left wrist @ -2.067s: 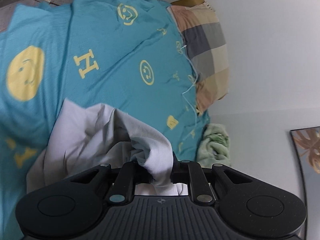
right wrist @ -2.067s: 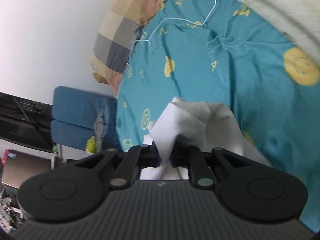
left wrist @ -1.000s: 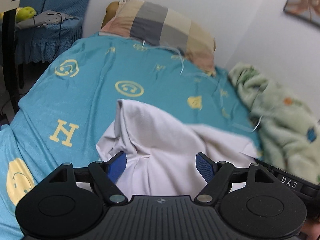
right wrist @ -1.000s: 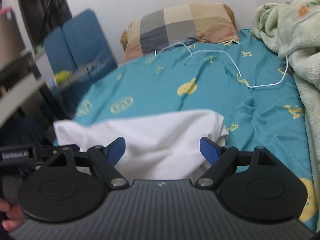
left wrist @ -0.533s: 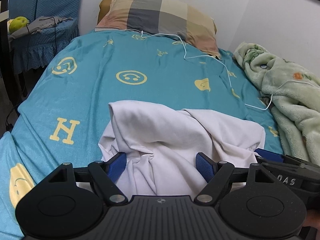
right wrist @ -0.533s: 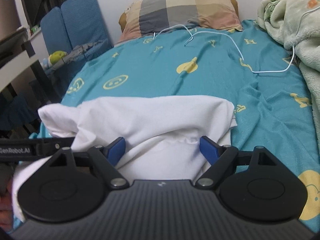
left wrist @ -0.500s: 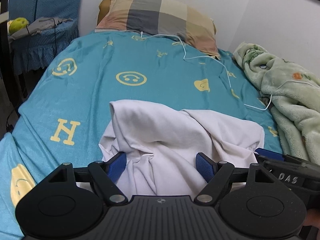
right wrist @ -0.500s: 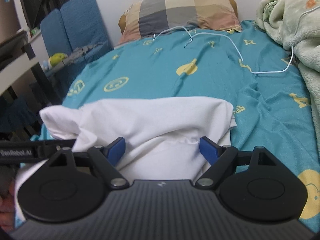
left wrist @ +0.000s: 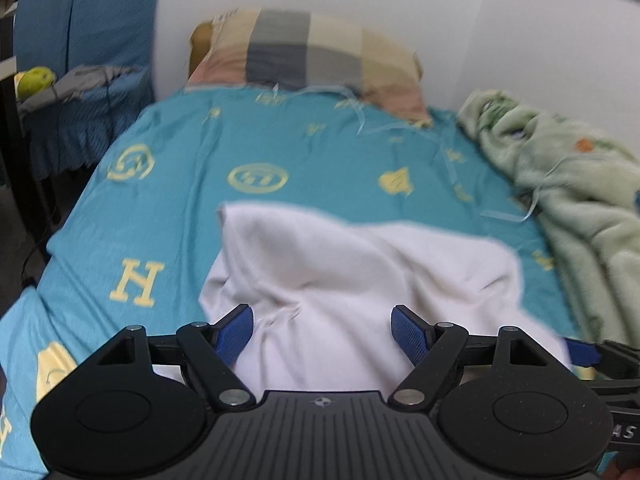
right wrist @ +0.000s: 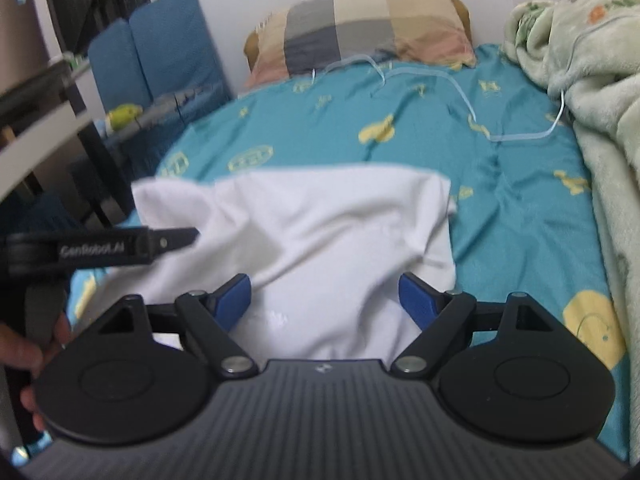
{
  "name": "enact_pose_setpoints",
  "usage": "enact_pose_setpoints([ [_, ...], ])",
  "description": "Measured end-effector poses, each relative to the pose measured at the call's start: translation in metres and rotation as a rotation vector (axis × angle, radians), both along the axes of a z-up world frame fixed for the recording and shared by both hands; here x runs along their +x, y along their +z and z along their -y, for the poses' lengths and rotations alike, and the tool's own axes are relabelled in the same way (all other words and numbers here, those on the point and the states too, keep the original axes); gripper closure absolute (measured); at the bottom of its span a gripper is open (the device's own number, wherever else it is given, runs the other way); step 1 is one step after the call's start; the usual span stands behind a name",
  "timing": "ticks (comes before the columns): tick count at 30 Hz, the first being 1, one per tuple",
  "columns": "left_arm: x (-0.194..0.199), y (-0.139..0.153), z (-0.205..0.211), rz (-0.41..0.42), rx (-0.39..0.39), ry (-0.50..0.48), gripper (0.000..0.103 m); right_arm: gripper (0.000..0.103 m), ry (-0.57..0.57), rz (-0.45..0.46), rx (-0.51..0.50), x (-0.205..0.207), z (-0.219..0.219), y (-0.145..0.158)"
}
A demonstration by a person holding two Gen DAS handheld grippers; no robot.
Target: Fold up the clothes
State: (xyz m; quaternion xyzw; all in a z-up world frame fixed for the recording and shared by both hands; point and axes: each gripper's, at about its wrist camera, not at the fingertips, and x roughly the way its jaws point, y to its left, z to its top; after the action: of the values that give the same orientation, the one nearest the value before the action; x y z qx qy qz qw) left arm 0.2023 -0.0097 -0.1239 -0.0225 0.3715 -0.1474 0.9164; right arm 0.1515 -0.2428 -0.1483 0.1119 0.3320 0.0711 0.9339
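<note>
White garment (left wrist: 360,280) lies crumpled on teal bed sheet (left wrist: 180,208), well short of checked pillow (left wrist: 312,52). Left gripper (left wrist: 322,334) and right gripper (right wrist: 326,302): jaws released, empty, above garment. Only right-wrist view shows a hand (right wrist: 28,344).

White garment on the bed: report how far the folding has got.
Done: the white garment lies on the teal bedsheet, doubled over with a rounded far edge, still rumpled. In hand: nothing; the left gripper and right gripper are both open over its near edge. Left: flatten the wrinkles and make the further folds.
</note>
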Motion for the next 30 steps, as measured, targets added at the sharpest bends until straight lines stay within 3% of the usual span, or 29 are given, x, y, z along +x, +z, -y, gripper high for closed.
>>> enact_pose_setpoints([
  [3, 0.005, -0.008, -0.006, -0.027, -0.013, 0.010, 0.025, 0.019, -0.014, -0.013, 0.038, 0.003, 0.004, -0.008],
  [7, -0.007, 0.003, -0.011, -0.028, -0.042, 0.015, 0.025, 0.020, -0.065, -0.021, 0.126, -0.003, 0.015, 0.003],
  [11, -0.038, 0.022, -0.025, -0.056, -0.132, 0.031, 0.025, 0.020, -0.109, -0.011, 0.234, -0.023, 0.025, 0.020],
  [15, -0.078, 0.037, -0.045, -0.141, -0.333, 0.073, 0.021, 0.020, -0.155, -0.029, 0.348, -0.046, 0.034, 0.032],
  [18, -0.100, 0.035, -0.059, -0.241, -0.526, 0.112, 0.017, 0.020, -0.191, -0.060, 0.504, -0.065, 0.040, 0.031],
  [26, -0.100, -0.036, -0.077, -0.498, -0.903, 0.315, 0.013, 0.018, -0.236, -0.188, 0.852, -0.081, 0.036, -0.001],
  [28, -0.096, -0.052, -0.081, -0.527, -0.968, 0.380, 0.014, 0.018, -0.238, -0.225, 0.937, -0.081, 0.031, -0.011],
  [30, -0.090, -0.058, -0.084, -0.505, -0.990, 0.398, 0.017, 0.018, -0.239, -0.262, 1.021, -0.080, 0.026, -0.022],
])
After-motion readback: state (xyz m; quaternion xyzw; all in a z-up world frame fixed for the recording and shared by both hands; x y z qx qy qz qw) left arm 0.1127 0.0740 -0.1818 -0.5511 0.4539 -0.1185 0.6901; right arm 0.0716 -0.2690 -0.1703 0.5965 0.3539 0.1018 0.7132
